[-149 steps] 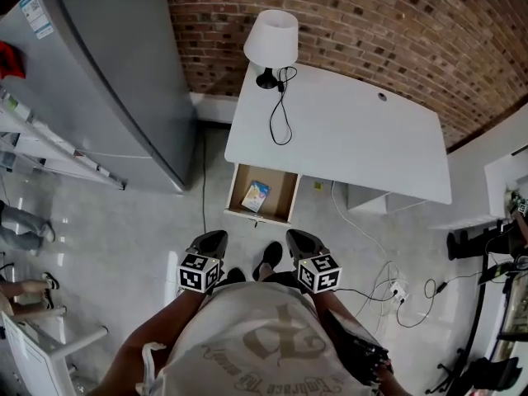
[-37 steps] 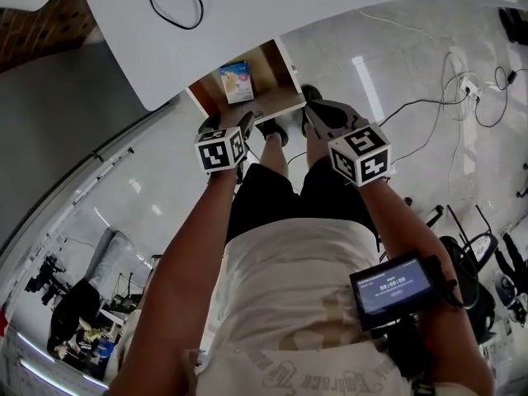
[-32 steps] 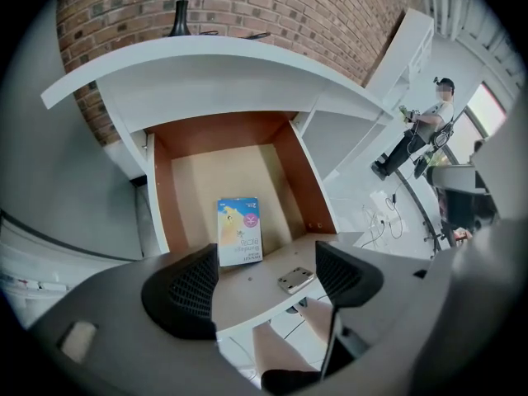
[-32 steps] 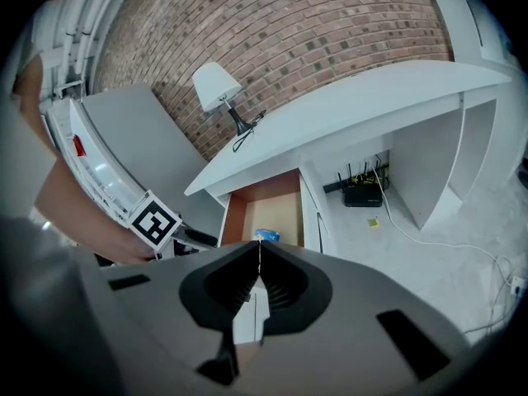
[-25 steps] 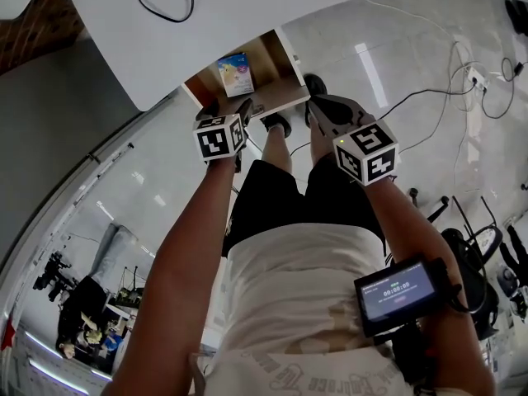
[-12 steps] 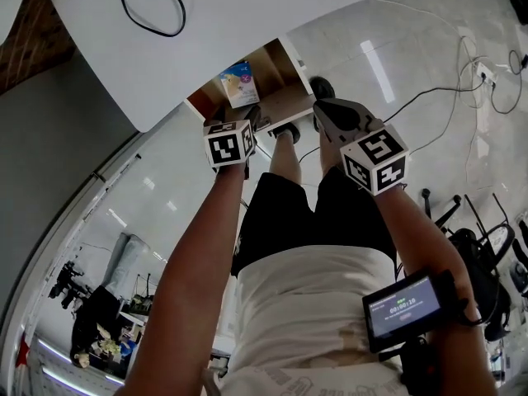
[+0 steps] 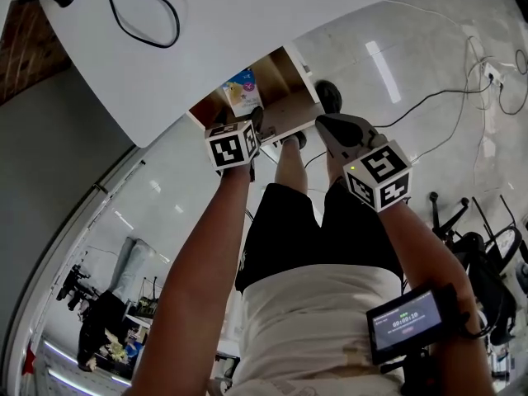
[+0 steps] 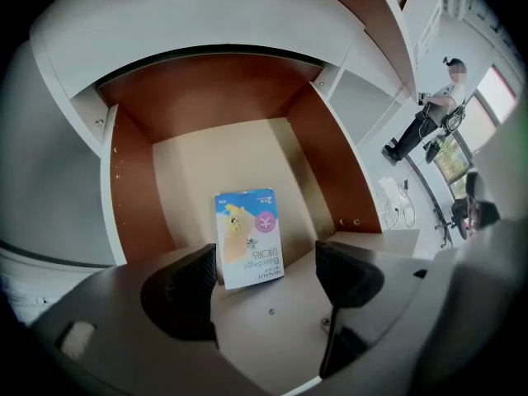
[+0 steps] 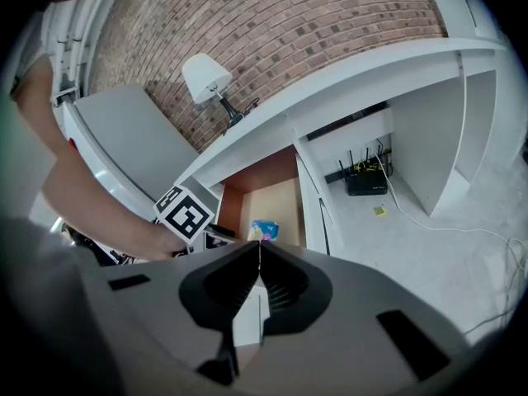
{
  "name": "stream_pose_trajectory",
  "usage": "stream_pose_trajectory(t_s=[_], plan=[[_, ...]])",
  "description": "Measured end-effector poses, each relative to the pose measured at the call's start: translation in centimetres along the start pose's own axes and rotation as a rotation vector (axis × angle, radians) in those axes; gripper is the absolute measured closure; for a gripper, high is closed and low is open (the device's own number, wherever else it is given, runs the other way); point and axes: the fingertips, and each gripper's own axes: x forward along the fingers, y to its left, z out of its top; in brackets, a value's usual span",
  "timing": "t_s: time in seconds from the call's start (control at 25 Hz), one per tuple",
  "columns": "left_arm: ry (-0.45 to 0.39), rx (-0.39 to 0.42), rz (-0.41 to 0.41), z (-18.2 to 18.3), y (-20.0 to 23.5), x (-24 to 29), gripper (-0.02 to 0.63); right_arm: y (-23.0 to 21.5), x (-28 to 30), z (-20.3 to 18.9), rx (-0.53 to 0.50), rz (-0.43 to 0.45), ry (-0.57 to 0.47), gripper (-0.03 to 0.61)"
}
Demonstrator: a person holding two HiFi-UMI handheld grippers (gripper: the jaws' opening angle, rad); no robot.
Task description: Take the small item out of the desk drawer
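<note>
The left gripper hangs over the front edge of the open drawer, its jaws spread wide and holding nothing. The small box, blue and white with printed lettering, lies flat on the drawer bottom at 12 o'clock from the gap between the jaws. Its near edge reaches in between them, closer to the left jaw; whether it touches that jaw cannot be told.

Bare drawer bottom shows at 9, 12 and 3 o'clock of the box, out to the brown side and back walls. The white desk top overhangs the drawer's back. The box is the only thing in the drawer.

The right gripper is clenched on nothing, jaws pressed together, well apart from the drawer. In its view the box shows at 12 o'clock.
</note>
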Motion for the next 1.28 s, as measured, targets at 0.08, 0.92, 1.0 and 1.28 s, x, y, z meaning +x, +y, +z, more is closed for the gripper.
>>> stream_pose_trajectory(t_s=[0.08,0.92,1.0,1.28], plan=[[0.000,-0.003,-0.001,0.3,-0.1,0.4,0.245,0.0,0.3,-0.1,0.001,0.006,-0.001,0.572],[0.044,-0.076,0.012,2.5,0.4,5.4,0.245,-2.7,0.9,-2.5,0.044,0.003,0.011,0.572],[0.046,-0.079,0.018,2.6,0.5,5.6,0.241,-2.7,0.9,-2.7,0.048,0.004,0.014,0.572],[0.030,-0.040,0.094,3.5,1.4,5.8,0.235,-2.9,0.9,-2.9,0.060,0.000,0.018,0.572]])
